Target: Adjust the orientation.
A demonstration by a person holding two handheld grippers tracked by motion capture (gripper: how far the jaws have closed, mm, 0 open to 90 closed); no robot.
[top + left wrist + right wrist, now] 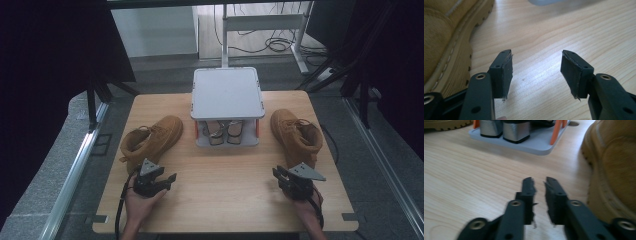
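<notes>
Left tool (170,179) at seven o'clock on the desk (225,200), jaws spread, empty, beside a tan boot (150,141); right tool (278,174) at five o'clock, jaws nearly together, holding nothing

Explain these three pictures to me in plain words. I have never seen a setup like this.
No robot here: a person sits at a wooden table and holds a hand-operated tool in each hand. The top picture looks down from above. It shows the left tool and the right tool. The other two pictures come from small cameras riding on those tools, looking along their black jaws. On the table lie two tan boots, the left boot and the right boot, with a grey two-level rack between them holding a pair of shoes. Nothing is held: the left tool's jaws stand wide open, the right tool's nearly closed on nothing.
</notes>
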